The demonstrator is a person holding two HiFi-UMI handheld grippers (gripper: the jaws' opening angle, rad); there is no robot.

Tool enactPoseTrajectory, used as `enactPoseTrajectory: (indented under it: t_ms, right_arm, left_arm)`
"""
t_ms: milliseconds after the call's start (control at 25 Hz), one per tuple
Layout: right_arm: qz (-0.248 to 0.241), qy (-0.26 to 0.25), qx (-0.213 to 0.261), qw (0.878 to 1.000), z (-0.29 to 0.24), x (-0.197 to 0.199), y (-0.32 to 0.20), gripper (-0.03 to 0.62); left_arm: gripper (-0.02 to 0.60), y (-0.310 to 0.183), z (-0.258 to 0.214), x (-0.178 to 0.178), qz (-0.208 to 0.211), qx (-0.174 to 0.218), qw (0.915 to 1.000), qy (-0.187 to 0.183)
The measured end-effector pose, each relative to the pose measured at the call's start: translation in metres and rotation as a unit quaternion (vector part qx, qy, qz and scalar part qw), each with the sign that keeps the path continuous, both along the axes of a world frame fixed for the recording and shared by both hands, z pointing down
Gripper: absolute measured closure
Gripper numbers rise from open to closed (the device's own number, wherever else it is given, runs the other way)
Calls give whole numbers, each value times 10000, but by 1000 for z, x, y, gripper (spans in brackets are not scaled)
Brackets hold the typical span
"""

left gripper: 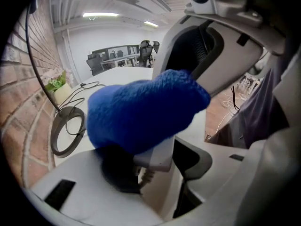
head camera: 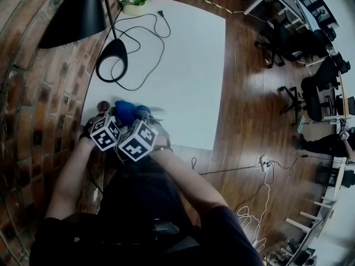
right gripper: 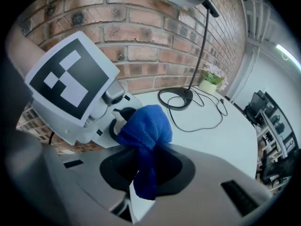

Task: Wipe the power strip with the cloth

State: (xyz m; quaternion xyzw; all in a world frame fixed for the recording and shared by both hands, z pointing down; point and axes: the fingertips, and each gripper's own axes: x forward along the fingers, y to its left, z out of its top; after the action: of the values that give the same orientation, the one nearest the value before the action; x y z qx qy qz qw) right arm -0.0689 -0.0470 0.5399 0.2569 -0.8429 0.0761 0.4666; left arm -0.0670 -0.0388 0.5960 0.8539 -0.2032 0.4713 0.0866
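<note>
My left gripper [left gripper: 153,167] has its jaws closed on the white power strip [left gripper: 159,155]. It is at the near corner of the white bench [head camera: 188,65], next to the brick wall [head camera: 33,121]. My right gripper [right gripper: 145,174] has its jaws pinched shut on the blue cloth [right gripper: 146,126]. The cloth is bunched up and sits on top of the power strip, hiding most of it.

No word, number or brand can be read. The left cube [head camera: 105,133] on the left tongs [left gripper: 155,173] and the right cube [head camera: 137,140] on the right tongs [right gripper: 146,173] show only black-and-white squares.
</note>
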Motion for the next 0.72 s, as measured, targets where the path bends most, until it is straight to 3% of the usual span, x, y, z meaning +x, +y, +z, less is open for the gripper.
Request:
enactPoseTrajectory:
  t_ms: [320, 720]
  right_arm:
    - [-120, -362, -419, 9984, -2, -26, 6, 522]
    - [-10, -1126, -1307, 9850, -9, -38, 3, 523]
  left_arm:
    - [377, 1, 8, -6, -66, -4, 10000, -6]
    - [377, 0, 3, -5, -114, -209, 9997, 77]
